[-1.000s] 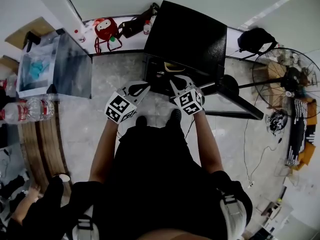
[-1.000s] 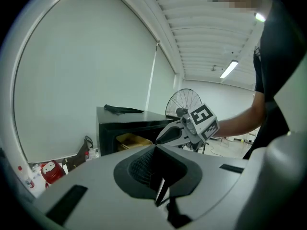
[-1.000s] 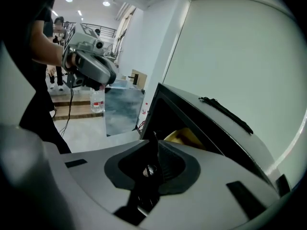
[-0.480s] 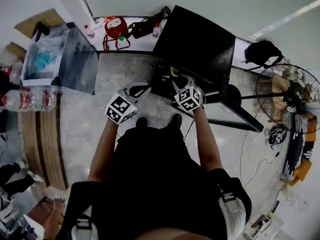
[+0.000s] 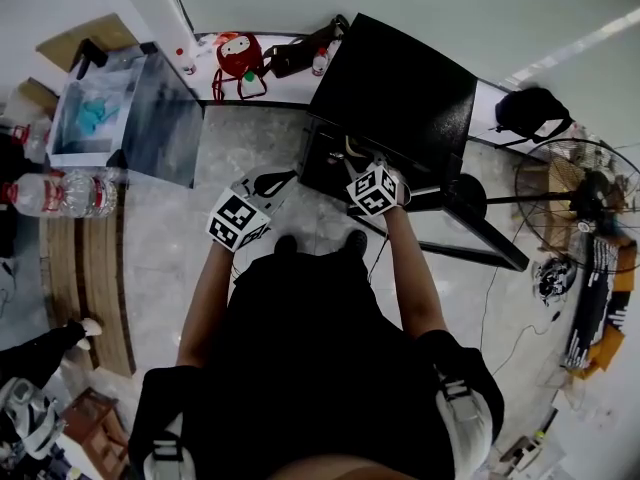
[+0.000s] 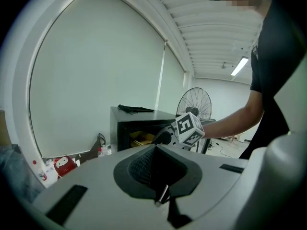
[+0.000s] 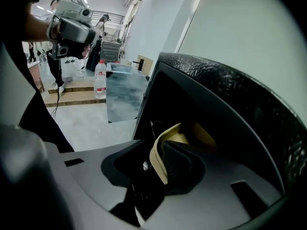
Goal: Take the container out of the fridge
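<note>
Only the right gripper view gets close. There the right tongs (image 7: pixel 160 153) stand wide apart with the curved rim of the pale yellow plastic container (image 7: pixel 192 132) between them. The rim lies against one ribbed dark pad (the other pad is clear of it). The container sits inside the small black fridge (image 7: pixel 230 95), pebble-textured and open at the front. The left gripper view shows the left tongs (image 6: pixel 154 151) closed on nothing, short of the fridge. In the head view the container is a mere yellow sliver. Beyond stands a round wire floor fan (image 5: pixel 580 193).
</note>
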A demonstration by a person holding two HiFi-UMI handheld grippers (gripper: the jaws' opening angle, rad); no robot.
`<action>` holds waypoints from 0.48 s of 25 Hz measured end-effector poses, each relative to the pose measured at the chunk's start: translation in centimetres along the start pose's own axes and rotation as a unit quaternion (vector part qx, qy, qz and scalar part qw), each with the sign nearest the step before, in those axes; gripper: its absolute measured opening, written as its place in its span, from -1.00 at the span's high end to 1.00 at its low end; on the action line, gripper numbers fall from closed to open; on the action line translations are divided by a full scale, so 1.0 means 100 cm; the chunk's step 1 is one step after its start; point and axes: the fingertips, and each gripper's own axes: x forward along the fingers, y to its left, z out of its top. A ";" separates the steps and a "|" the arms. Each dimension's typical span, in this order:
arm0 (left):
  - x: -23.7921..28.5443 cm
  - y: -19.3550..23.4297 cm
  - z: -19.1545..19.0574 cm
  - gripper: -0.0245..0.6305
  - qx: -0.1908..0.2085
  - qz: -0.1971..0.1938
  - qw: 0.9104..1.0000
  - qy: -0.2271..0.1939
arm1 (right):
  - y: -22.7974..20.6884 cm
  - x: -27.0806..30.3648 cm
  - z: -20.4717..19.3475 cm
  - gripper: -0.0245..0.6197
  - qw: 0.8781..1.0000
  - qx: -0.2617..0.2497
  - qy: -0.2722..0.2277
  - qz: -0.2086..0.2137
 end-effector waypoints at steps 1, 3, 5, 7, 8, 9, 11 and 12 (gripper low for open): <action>0.001 0.000 0.001 0.89 0.000 0.000 1.000 0.000 | 0.000 0.002 -0.001 0.59 1.000 0.000 0.002 0.001; 0.002 -0.001 0.000 0.89 -0.002 -0.001 1.000 0.000 | 0.000 0.005 -0.004 0.59 1.000 0.002 0.002 0.006; 0.003 -0.002 0.000 0.89 -0.003 -0.002 1.000 0.001 | -0.001 0.008 -0.004 0.60 1.000 -0.001 0.001 0.007; 0.003 -0.001 -0.001 0.89 -0.002 -0.003 1.000 0.002 | -0.002 0.011 -0.002 0.63 1.000 -0.005 0.000 0.008; 0.004 -0.001 -0.001 0.88 -0.002 -0.002 1.000 0.003 | -0.003 0.013 -0.002 0.67 1.000 -0.008 0.002 0.010; 0.004 0.000 -0.002 0.89 -0.002 -0.001 1.000 0.003 | -0.003 0.015 -0.003 0.69 1.000 -0.012 0.005 0.011; 0.005 0.000 -0.002 0.89 -0.002 0.000 1.000 0.004 | -0.003 0.017 -0.004 0.69 1.000 -0.023 0.012 0.012; 0.005 0.001 -0.002 0.89 -0.003 0.000 1.000 0.005 | -0.003 0.018 -0.004 0.69 0.999 -0.026 0.014 0.013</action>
